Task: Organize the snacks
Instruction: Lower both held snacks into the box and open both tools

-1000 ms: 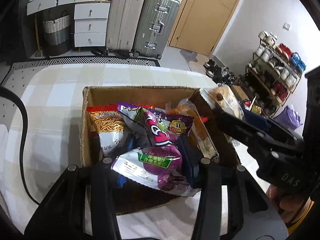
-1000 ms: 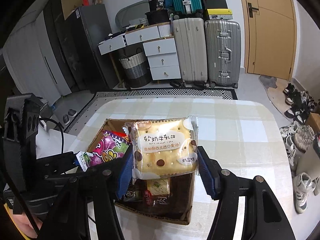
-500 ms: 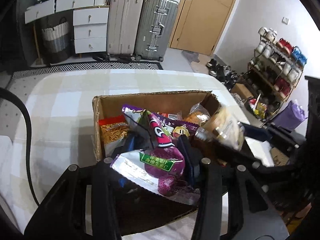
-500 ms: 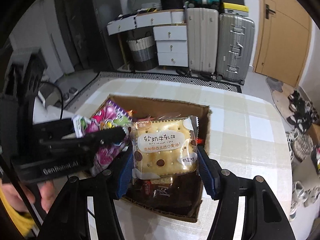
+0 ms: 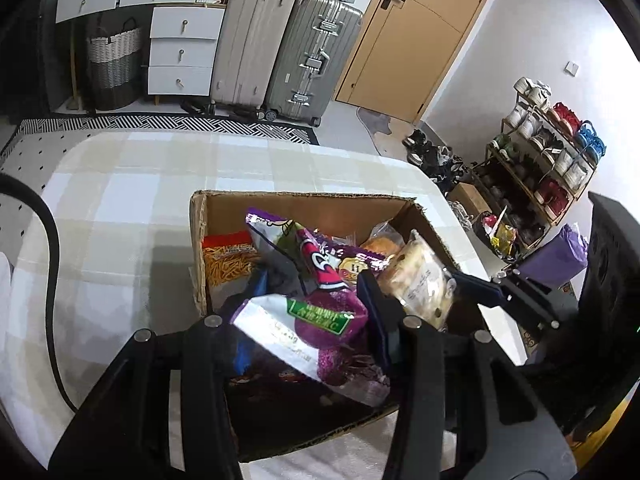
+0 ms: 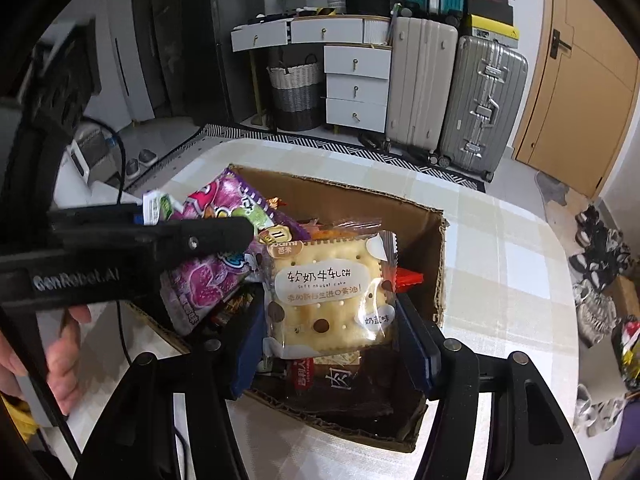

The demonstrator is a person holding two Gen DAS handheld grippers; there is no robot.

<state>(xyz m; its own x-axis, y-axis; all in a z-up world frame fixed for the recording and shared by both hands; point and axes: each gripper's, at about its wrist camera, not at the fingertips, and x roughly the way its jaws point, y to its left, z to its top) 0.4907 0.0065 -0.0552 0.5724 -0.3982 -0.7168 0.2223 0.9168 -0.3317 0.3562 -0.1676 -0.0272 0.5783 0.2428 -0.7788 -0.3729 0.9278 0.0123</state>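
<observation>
An open cardboard box (image 5: 304,204) of snack packets stands on the checked tablecloth. My left gripper (image 5: 316,320) is shut on a purple and white snack bag (image 5: 320,320), held over the box's near side. My right gripper (image 6: 332,340) is shut on a clear packet with a square nougat cracker (image 6: 328,296), held over the box (image 6: 360,192). In the left wrist view that cracker packet (image 5: 420,280) hangs just right of the purple bag. The right wrist view shows the left gripper (image 6: 188,222) coming in from the left with the purple bag (image 6: 208,280).
Inside the box lie an orange bag of sticks (image 5: 228,260), a purple gummy bag (image 5: 320,256) and dark packets (image 6: 340,384). A black cable (image 5: 48,240) crosses the cloth at left. A person's hand (image 6: 68,360) holds the left gripper. Suitcases (image 5: 280,48) and a shoe rack (image 5: 540,168) stand beyond the table.
My right gripper has carried the cracker packet from the box's right rim in over the box and lower, close beside the purple bag. The left gripper has kept its grip.
</observation>
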